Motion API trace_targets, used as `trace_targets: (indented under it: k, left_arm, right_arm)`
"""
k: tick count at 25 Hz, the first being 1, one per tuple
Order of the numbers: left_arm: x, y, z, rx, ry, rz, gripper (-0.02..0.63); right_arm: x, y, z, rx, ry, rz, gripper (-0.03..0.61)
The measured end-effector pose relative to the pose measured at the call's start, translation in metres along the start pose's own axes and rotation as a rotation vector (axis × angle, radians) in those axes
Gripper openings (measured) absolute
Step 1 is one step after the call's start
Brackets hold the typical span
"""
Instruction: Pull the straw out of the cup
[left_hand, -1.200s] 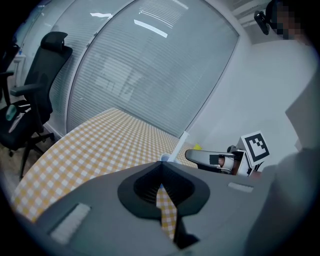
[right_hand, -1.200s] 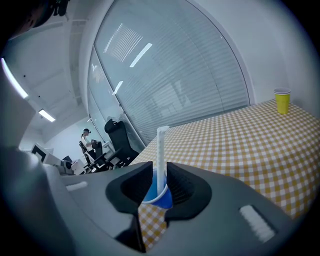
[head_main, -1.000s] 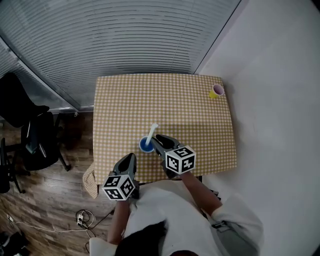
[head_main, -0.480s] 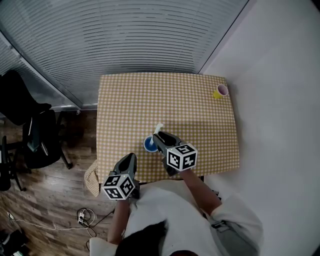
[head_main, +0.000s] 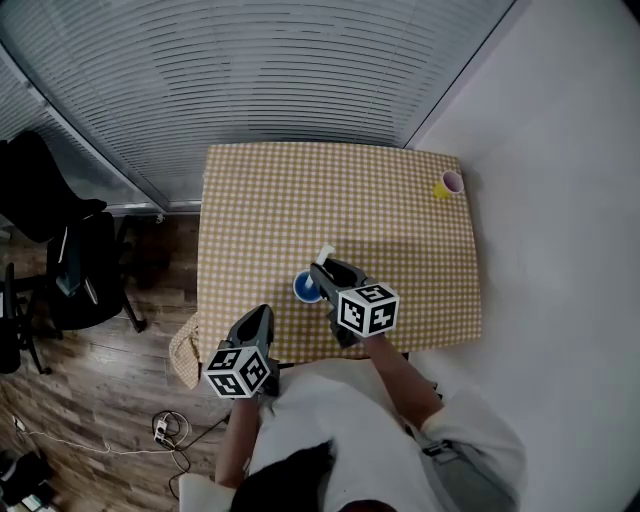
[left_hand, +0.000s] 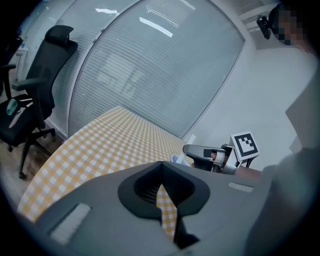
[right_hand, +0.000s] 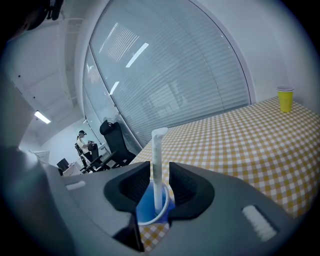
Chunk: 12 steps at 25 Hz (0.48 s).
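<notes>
A table (head_main: 300, 200) under a yellow-and-white checked cloth stands on a wood floor (head_main: 90, 400), beside a window wall hung with closed blinds (head_main: 250, 70).

Nearest, at the table's front edge, the left gripper (head_main: 262, 314) hangs over the cloth's edge. Its jaws are drawn together, with only a thin sliver of checked cloth showing through them and nothing between them.

Just beyond it and to the right, the right gripper (head_main: 322, 268) reaches over the table. Its jaws are spread and have just been opening. Between them stands the white straw (right_hand: 158, 165), upright in the blue cup (right_hand: 147, 210) and rising above the jaw tips. The pads sit close on either side of the straw but do not press on it. The cup rests on the cloth near the front edge, partly under the jaw tips.

Farther off, a yellow cup (head_main: 449, 185) stands alone at the far right corner of the table. A black office chair (head_main: 70, 270) sits on the floor to the left.
</notes>
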<state>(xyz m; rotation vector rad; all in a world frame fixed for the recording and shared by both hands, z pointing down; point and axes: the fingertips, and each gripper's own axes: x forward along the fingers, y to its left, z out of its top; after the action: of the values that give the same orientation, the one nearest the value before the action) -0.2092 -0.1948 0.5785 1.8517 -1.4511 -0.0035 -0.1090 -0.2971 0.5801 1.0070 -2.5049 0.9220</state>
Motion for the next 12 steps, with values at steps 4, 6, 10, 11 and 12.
trace_targets:
  k: [4,6,10,11,12]
  left_arm:
    - [0.0,0.004,-0.001,-0.015,0.0,0.008,0.014]
    - [0.0,0.007,-0.001,-0.026,-0.001,0.016,0.014]
    - [-0.001,0.011,-0.002,-0.039,0.001,0.025,0.014]
    - [-0.001,0.011,-0.001,-0.039,0.001,0.025,0.014]
    - [-0.001,0.012,-0.001,-0.039,0.002,0.026,0.014]
  right_arm:
    - [0.004,0.001,0.0,-0.005,0.004,0.006,0.109]
    - [0.005,0.001,0.001,-0.01,0.002,0.007,0.101]
    - [0.005,0.001,0.001,-0.011,0.004,-0.001,0.078]
    - [0.006,0.001,0.001,-0.011,0.005,-0.003,0.07]
    - [0.007,0.001,0.002,-0.011,0.006,-0.004,0.063]
